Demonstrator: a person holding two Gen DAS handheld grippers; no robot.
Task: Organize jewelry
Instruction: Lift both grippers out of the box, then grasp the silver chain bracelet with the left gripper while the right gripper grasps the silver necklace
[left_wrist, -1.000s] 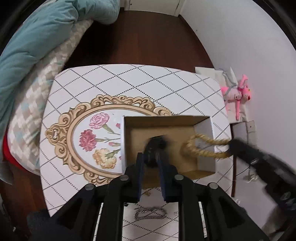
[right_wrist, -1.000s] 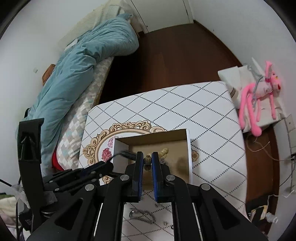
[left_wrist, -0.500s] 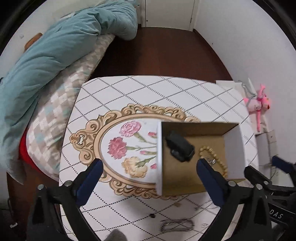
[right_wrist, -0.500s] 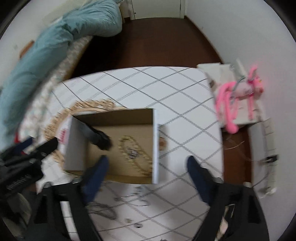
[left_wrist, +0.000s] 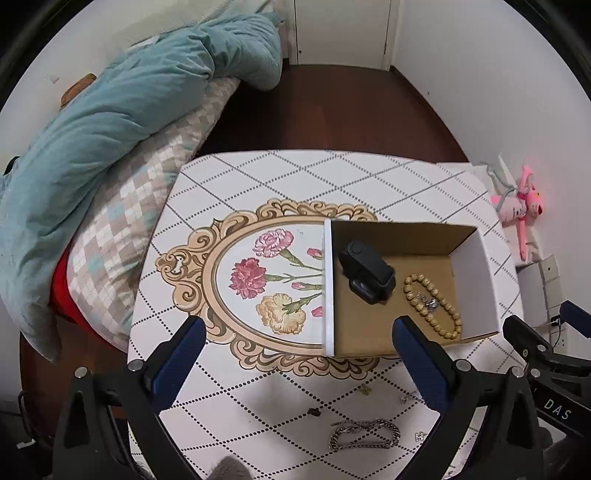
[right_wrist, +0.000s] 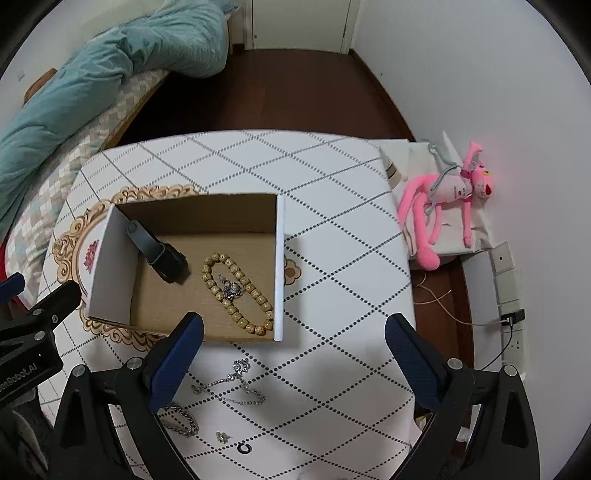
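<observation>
Both grippers released, nothing held. Left gripper (left_wrist: 297, 349) and right gripper (right_wrist: 293, 345) hang above the near edge of the open cardboard box (right_wrist: 279, 266), blue-padded fingers (right_wrist: 177, 356) spread wide.

Already in the box: black smartwatch with strap (right_wrist: 159, 253) at the 9 o'clock side, tan wooden bead bracelet (right_wrist: 236, 293) toward 3 o'clock, with a small silver charm piece (right_wrist: 231, 288) lying on it.

Not yet sorted, all loose on the white diamond-pattern surface (right_wrist: 332, 206) at the box's 6 o'clock:
- thin silver chain necklace (right_wrist: 232, 384), just below the box edge
- chunky silver link bracelet (right_wrist: 183, 421), partly under the right gripper's left finger
- small gold-tone earring (right_wrist: 222, 436)
- small black ring (right_wrist: 243, 448)
- a few tiny studs (left_wrist: 313, 411) visible in the left wrist view, too small to identify

Step, my read: between picks, roughly a third done.

Next move: the thin chain looks the easiest for the right gripper. It lies flat and slack, so come straight down, pinch at a bunched section, lift slowly and expect dangling. The link bracelet suits the left gripper.
</observation>
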